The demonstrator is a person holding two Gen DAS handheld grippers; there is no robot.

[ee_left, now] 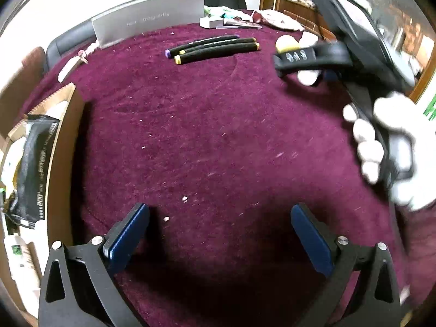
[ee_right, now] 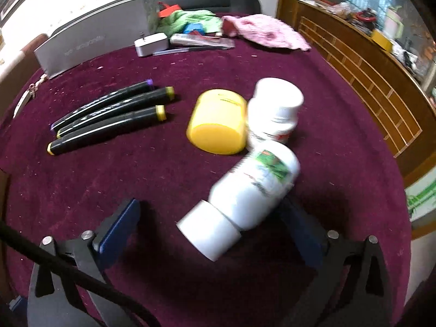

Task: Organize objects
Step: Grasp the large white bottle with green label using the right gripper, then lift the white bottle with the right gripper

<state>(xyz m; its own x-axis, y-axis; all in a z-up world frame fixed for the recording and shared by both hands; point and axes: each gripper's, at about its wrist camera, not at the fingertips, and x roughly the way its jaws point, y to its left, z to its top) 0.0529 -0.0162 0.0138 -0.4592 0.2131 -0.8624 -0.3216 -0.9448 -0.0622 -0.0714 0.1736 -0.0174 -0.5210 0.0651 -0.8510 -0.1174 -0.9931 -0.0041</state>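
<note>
In the left wrist view, the left gripper (ee_left: pixel 219 234) is hanging over the maroon cloth (ee_left: pixel 190 136) with its blue pads (ee_left: pixel 128 234) spread wide and nothing lying between them. At about twelve o'clock, three markers (ee_left: pixel 215 49) are lying side by side on the cloth. At nine o'clock a cardboard box (ee_left: pixel 64 150) is sitting at the cloth's edge, holding a black packet (ee_left: pixel 32 169) and a white bottle (ee_left: pixel 20 253). At two o'clock the right gripper (ee_left: pixel 305 60) is reaching in, blurred, and a gloved hand (ee_left: pixel 387 147) is gripping its handle at three o'clock.

In the right wrist view, the right gripper (ee_right: pixel 209 231) is standing wide open. A white bottle with a green label (ee_right: pixel 245 196) is lying tilted between the jaws, its cap toward six o'clock, blurred; its body is close against the right pad, while the left pad (ee_right: pixel 117 226) is standing well clear of it. Whether the right pad is touching it cannot be told. At twelve o'clock from it, a second white bottle (ee_right: pixel 275 109) is standing upright, touching a yellow jar (ee_right: pixel 218 122) lying on its side. The three markers (ee_right: pixel 109 117) are lying at ten o'clock.
</note>
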